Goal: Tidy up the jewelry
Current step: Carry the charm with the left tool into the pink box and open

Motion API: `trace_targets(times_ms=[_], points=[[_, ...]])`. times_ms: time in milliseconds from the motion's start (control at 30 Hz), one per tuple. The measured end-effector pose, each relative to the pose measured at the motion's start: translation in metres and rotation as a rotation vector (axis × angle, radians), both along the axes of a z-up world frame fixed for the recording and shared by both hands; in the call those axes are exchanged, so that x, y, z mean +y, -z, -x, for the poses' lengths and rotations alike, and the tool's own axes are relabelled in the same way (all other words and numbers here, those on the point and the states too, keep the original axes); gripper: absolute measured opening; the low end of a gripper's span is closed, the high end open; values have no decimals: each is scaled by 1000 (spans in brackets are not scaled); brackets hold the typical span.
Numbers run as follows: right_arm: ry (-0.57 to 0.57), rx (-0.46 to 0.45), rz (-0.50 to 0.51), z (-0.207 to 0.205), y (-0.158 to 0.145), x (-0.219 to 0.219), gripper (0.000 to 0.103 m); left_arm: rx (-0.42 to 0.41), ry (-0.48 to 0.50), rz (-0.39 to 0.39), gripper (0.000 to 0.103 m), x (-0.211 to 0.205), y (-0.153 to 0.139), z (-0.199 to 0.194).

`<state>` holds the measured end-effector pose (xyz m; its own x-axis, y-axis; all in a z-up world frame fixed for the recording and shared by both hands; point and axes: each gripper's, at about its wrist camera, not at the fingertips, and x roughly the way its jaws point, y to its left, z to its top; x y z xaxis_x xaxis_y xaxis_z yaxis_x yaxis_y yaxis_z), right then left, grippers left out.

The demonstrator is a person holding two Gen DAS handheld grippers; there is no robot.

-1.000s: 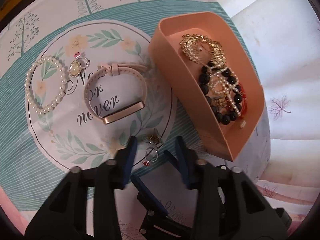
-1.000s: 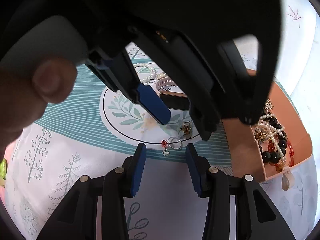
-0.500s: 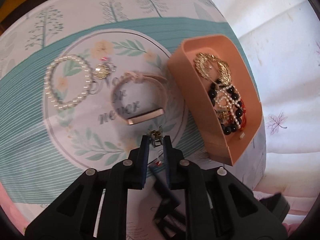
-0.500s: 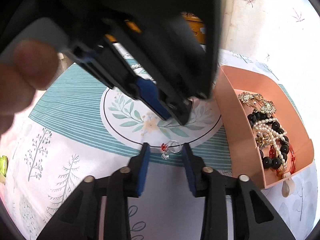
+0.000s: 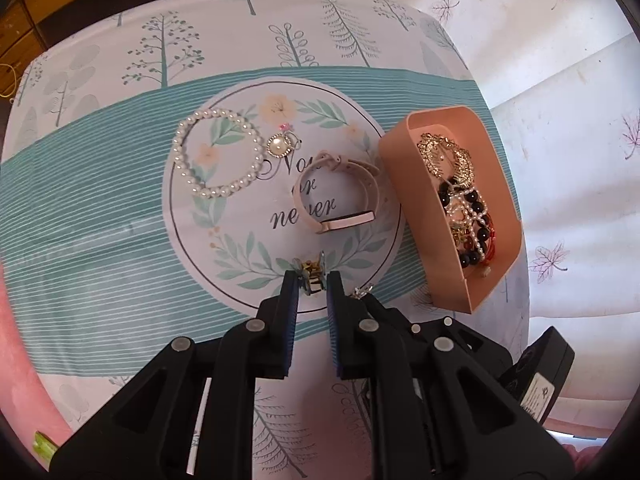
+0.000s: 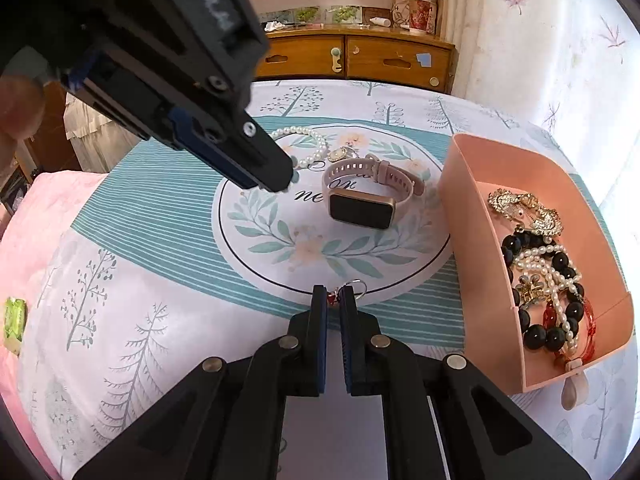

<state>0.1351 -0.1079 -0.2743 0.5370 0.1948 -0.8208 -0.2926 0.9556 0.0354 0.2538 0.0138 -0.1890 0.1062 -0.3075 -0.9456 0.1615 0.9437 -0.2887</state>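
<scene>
My left gripper [image 5: 311,280] is shut on a small gold ring [image 5: 310,274] and holds it above the round table. My right gripper [image 6: 334,295] is shut on a silver ring with a red stone [image 6: 352,289] near the table's front. A pink tray [image 5: 404,184] at the right holds several bracelets and gold pieces; it also shows in the right wrist view [image 6: 460,208]. On the cloth lie a pink watch [image 6: 360,196], a pearl bracelet [image 5: 216,158] and a pearl ring [image 5: 280,145]. The left gripper's body [image 6: 160,80] crosses the right wrist view's upper left.
A wooden drawer cabinet [image 6: 360,60] stands behind the table. A pink cushion [image 6: 24,232] lies at the left edge, with a green object [image 6: 14,316] on it. A white curtain [image 6: 540,40] hangs at the right.
My left gripper closed on the gold ring and rose with it. My right gripper closed on the silver ring with the red stone. The left gripper moved up and away in the right wrist view.
</scene>
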Motion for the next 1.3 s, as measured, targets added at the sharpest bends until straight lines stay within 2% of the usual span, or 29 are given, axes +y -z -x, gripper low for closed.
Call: trace_targets(times_ms=[233,467,667,867,967,1067,1233,1300], points=[[-5,0,-44,4,-33,-10,5,-19,38,24,11,-7,-16,3],[19,-56,-77,9,-89,-31,5,-52,83,35,11,-33,-31,3],[40,-89,0,12,-134,-55,5,-117,159,98,11,-57,-42,7],[71,-80,89,14,-165,-86,5,-191,231,230,11,-83,-48,16],[66,-90,150,14,-173,-98,5,-178,237,318,11,-96,-43,18],[50,-95,178,15,-175,-110,6,-205,265,390,11,-110,-41,26],[76,-53,222,9,-163,-132,6,-229,311,410,12,-132,-36,36],[107,-30,228,7,-159,-142,10,-221,293,402,12,-133,-35,37]])
